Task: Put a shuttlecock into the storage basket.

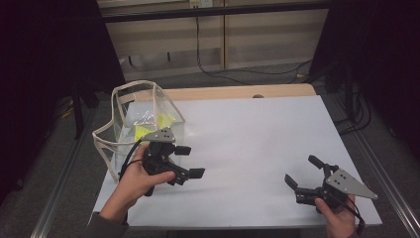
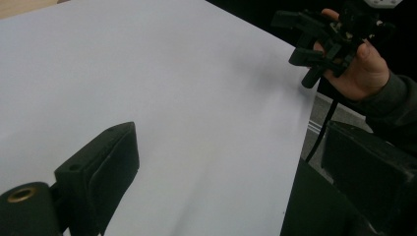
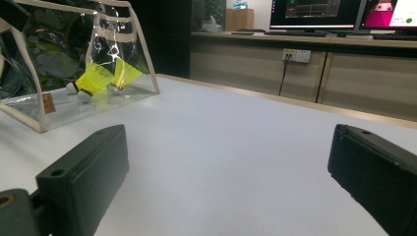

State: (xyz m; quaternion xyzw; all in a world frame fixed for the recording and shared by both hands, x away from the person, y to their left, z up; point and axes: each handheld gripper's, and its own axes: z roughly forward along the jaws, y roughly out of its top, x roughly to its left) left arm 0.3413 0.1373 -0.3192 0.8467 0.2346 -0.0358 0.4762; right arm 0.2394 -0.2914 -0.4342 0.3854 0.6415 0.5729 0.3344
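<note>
White desk (image 1: 247,144), clear plastic pouch with cream trim (image 1: 133,119) holding yellow shuttlecocks (image 3: 101,78) far left, left gripper (image 1: 189,161) beside it, right gripper (image 1: 303,171) well apart, both fingers spread wide, empty

Dim room, dark edges; white matte tabletop (image 1: 247,144) evenly lit. Glare on clear plastic bag (image 3: 105,46); near jaws blurred.

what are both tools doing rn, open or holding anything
Left tool: open, holding nothing, beside the clear bag.
Right tool: open, holding nothing, above the white table.

Own jaws wide apart over white table (image 2: 187,98); right gripper (image 2: 314,37) far corner, hand-held.
</note>
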